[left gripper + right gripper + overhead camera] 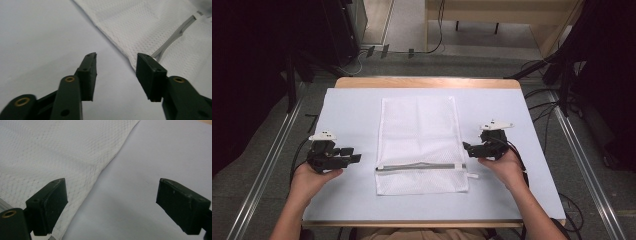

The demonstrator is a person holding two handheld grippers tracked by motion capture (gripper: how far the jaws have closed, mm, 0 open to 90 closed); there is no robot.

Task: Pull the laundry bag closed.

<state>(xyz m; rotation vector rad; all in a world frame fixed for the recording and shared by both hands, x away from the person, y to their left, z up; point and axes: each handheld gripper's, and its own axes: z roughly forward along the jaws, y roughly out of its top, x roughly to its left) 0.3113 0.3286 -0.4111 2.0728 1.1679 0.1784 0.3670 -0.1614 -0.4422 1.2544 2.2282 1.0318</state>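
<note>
A white mesh laundry bag (419,142) lies flat in the middle of the table, with a grey zipper (422,166) running across its near part. My left gripper (353,155) rests open on the mat a short way left of the bag's left edge. In the left gripper view the bag (155,27) and its zipper (175,36) lie just beyond the open gripper (117,58), with nothing between the jaws. My right gripper (468,148) is open at the bag's right edge. In the right gripper view the gripper (111,187) straddles the bag's edge (62,157).
A pale blue mat (352,107) covers the wooden table (427,82). Cables trail from both grippers off the table sides. Dark stands and floor cables surround the table. A small white tag (472,175) sticks out at the zipper's right end.
</note>
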